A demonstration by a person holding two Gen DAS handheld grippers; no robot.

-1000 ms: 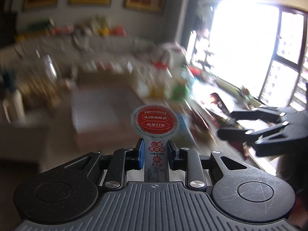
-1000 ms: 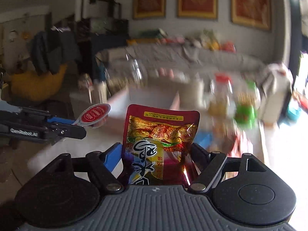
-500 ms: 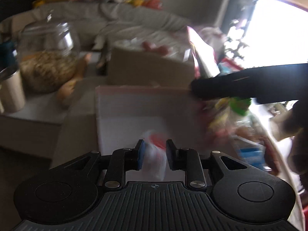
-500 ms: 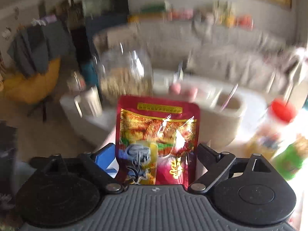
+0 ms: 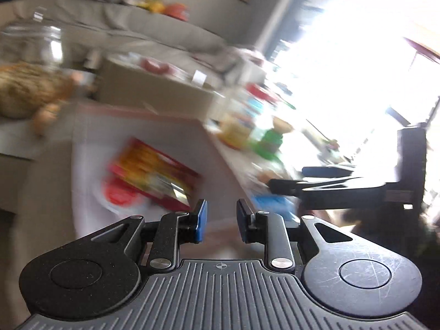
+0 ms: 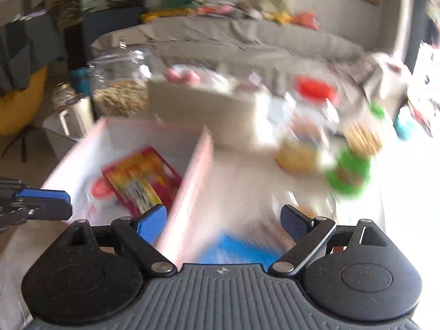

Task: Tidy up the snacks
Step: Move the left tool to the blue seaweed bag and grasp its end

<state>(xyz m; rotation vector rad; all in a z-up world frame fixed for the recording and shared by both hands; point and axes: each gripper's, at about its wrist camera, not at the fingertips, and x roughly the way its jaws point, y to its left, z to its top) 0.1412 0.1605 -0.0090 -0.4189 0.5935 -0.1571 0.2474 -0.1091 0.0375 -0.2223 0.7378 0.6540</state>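
— Two grippers, both with nothing in them now. A second ago the left gripper held the round red-lidded cup and the right gripper held the red snack pouch.

— Where are they now?

— Both lie in the white box, left of the middle of the right wrist view. The pouch is red with yellow, blurry, touching the cup.

— And the jaws?

— Left ones narrow, right ones wide. One pouch, one cup, one box.
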